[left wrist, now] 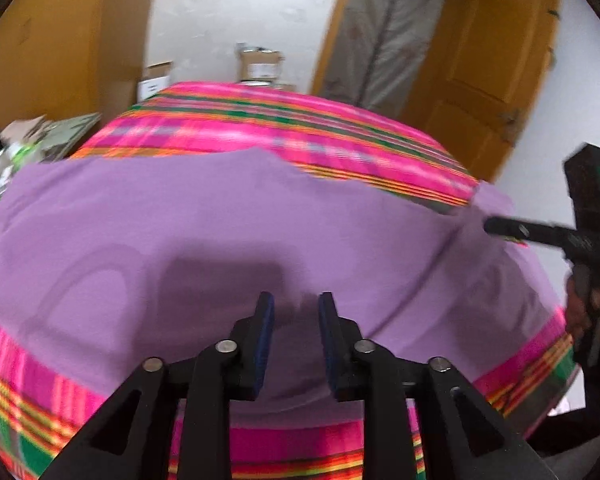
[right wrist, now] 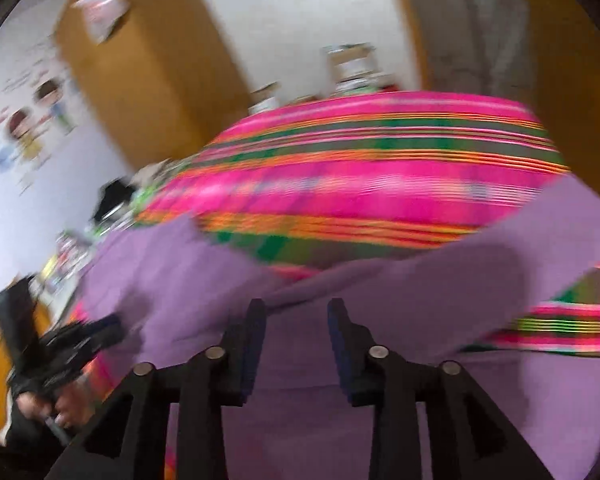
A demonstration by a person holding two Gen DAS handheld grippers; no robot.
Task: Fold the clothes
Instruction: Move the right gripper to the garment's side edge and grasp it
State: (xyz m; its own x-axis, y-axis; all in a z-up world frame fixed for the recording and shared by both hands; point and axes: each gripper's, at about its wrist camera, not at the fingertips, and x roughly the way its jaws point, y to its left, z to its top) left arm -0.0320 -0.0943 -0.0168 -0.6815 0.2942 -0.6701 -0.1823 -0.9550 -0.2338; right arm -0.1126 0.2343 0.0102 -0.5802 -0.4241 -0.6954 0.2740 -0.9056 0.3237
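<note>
Lilac garment (left wrist: 228, 216) spread flat across the striped tabletop (left wrist: 300, 120) for folding; left tongs (left wrist: 296, 308) and right tongs (right wrist: 296, 312) both released (nothing between pads).

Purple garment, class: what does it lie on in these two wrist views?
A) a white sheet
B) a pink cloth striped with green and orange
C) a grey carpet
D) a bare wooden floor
B: the purple garment is spread over the pink striped cloth, whose green and orange bands show beyond it and along its near edge.
</note>
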